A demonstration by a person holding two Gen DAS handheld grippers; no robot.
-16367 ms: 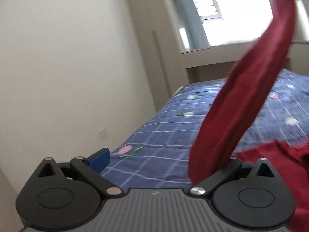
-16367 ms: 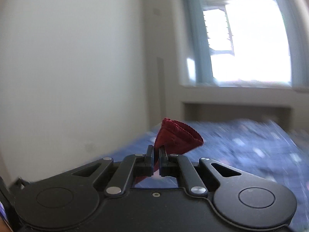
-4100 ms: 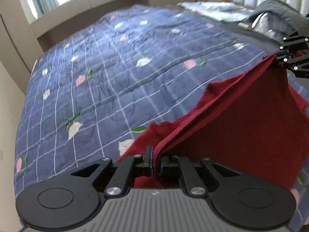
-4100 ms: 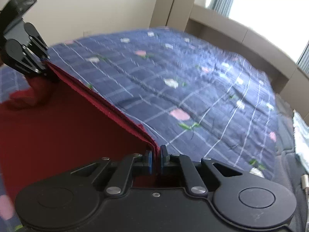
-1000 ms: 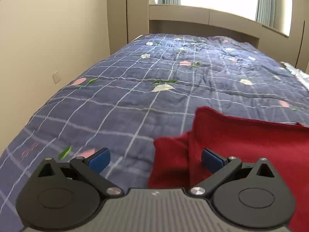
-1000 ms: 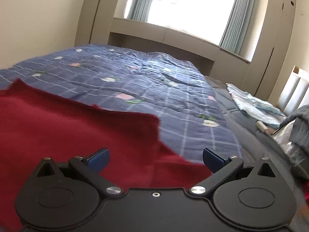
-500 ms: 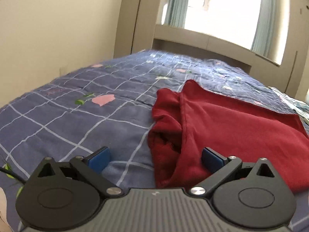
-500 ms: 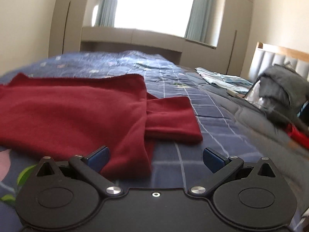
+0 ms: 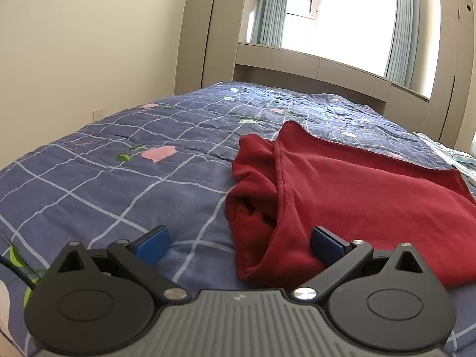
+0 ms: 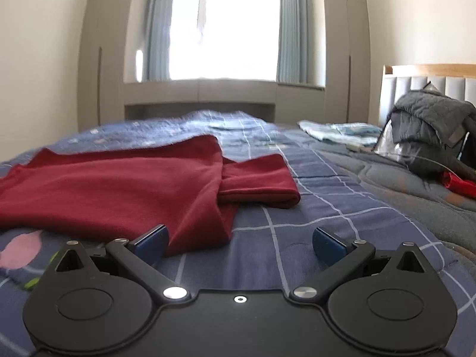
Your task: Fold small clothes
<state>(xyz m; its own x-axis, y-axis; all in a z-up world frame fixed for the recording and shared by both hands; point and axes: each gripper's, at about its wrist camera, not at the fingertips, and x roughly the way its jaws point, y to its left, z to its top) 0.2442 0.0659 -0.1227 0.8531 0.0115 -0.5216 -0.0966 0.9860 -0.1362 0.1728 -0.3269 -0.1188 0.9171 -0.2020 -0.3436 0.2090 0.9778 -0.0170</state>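
A dark red garment lies folded over on the blue checked bedspread. In the left wrist view its bunched left end with a sleeve sits just beyond my left gripper, which is open and empty; the right fingertip is at the cloth's near edge. In the right wrist view the garment lies flat with a sleeve sticking out to the right. My right gripper is open and empty, low over the bedspread, its left fingertip near the cloth's near corner.
A grey quilted jacket and a small red item lie at the right by the headboard. Light blue folded cloth lies further back. A wall runs along the bed's left side. Cabinets and a window stand beyond the bed.
Both grippers have drawn back slightly from the garment and tilted up, so more of the room shows. The garment lies as before. Both grippers stay open.
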